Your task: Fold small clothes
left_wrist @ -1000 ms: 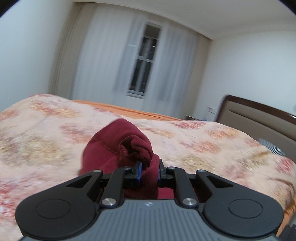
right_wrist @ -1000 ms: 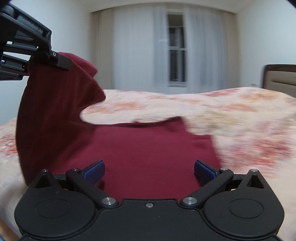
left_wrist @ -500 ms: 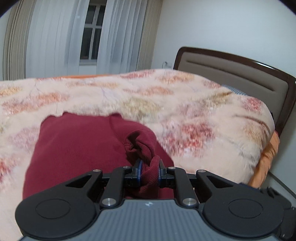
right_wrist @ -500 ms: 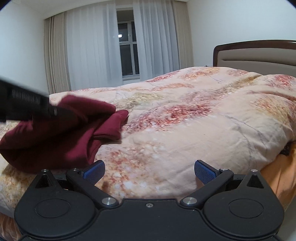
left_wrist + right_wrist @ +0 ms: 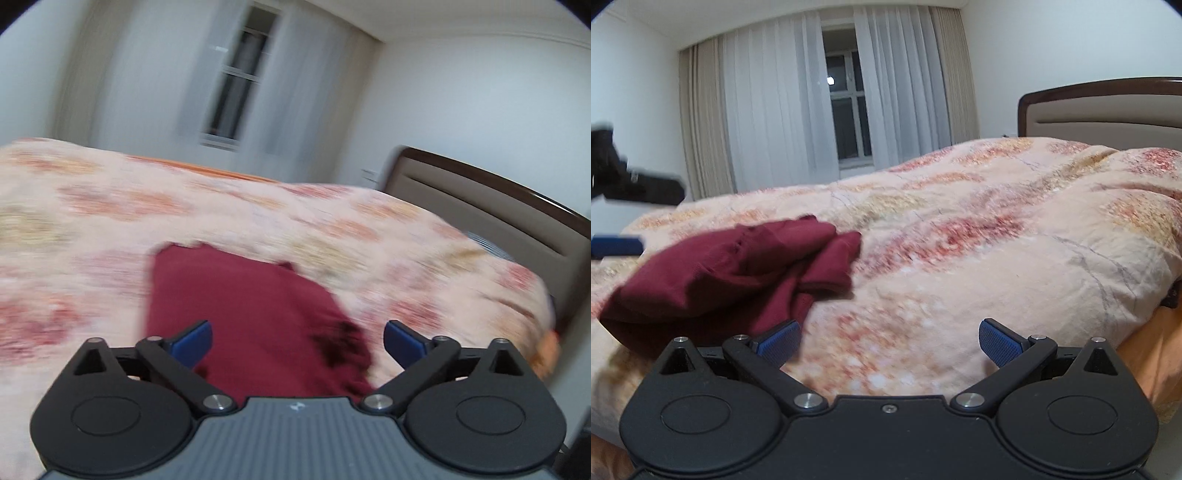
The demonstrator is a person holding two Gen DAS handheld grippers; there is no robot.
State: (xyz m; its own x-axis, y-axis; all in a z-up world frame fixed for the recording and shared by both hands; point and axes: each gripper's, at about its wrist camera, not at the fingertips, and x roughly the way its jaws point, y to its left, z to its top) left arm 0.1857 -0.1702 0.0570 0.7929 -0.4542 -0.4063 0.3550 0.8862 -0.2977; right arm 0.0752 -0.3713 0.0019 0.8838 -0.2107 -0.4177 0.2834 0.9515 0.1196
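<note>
The left tongs have just sprung wide, nothing pinched between their blue pads, above the dark red garment lying folded on the floral bedspread; the right tongs gape wide and empty over bedspread, the garment to their left

Dark red garment lies loosely folded on bedspread.

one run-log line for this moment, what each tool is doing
left tool: just opened, nothing between pads | right tool: open, empty | maroon garment: loosely folded on bedspread
</note>
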